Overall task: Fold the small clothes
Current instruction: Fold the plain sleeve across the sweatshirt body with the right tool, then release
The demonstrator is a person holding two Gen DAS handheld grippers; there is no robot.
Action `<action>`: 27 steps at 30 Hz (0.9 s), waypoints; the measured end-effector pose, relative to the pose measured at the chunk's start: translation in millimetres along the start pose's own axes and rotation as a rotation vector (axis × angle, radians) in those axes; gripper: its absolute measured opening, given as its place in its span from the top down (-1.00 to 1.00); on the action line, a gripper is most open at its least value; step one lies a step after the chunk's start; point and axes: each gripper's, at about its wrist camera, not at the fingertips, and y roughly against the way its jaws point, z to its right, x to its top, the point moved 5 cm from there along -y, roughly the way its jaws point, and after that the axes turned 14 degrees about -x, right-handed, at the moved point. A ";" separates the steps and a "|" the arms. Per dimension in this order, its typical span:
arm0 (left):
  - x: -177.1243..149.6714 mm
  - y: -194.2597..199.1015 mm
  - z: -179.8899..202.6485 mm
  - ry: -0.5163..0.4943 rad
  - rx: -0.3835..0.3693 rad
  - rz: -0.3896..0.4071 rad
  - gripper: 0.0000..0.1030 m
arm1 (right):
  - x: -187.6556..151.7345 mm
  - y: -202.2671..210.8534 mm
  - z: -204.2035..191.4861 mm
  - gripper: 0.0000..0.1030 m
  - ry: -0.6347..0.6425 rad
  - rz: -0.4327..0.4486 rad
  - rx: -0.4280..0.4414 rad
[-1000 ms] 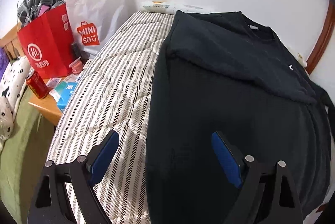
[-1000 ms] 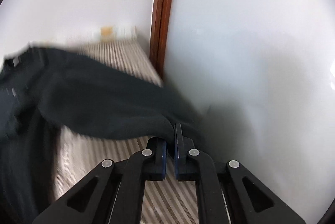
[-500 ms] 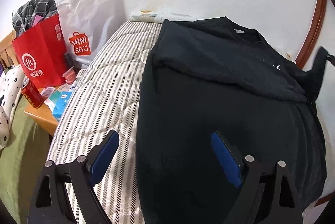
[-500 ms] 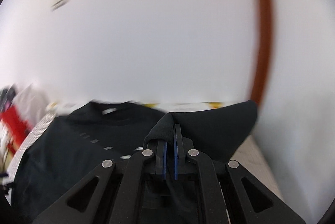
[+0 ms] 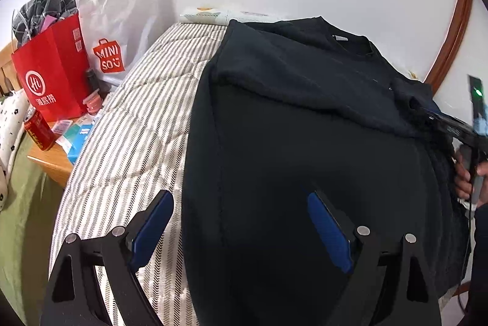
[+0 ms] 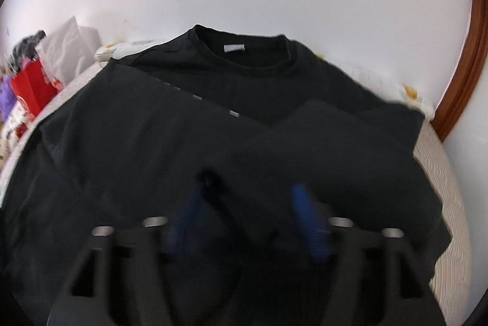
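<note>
We see one bed [image 5: 128, 124] with a striped cover, and on it one black shirt [image 5: 305, 143] lies spread, collar toward the wall, both sleeves already folded in across the chest. We judge the sleeve-folding step is ending: our right claw [image 6: 247, 210] has just been opening and its jaws stand spread over the right sleeve [image 6: 335, 149], which no longer sits pinched between them. Our left claw [image 5: 241, 225] hangs spread over the shirt's lower left edge, gripping nothing. Next, we think, both claws must take the hem and carry it up toward the collar. Beside the bed we count one small surface [image 5: 52, 164] bearing two bags, a red bag [image 5: 52, 73] and a white bag [image 5: 122, 21], and one red can [image 5: 38, 129].
</note>
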 end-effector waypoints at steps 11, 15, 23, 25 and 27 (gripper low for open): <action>14.8 -4.3 9.1 0.021 -0.052 0.030 -0.72 | -46.0 8.8 145.3 -0.52 -0.229 -0.057 -0.160; 16.0 -10.1 13.1 0.019 -0.084 0.026 -0.73 | -68.0 -12.2 181.8 -0.53 -0.389 -0.140 -0.101; 12.6 -24.4 9.8 0.048 -0.079 -0.023 -0.73 | -68.0 -45.4 175.6 -0.52 -0.503 -0.171 0.101; 12.5 -24.1 8.3 0.050 -0.073 -0.026 -0.73 | -62.5 -50.3 168.5 -0.42 -0.514 -0.162 0.133; 13.3 -21.9 6.9 0.051 -0.068 -0.022 -0.73 | -56.2 -46.7 163.5 0.27 -0.515 -0.146 0.165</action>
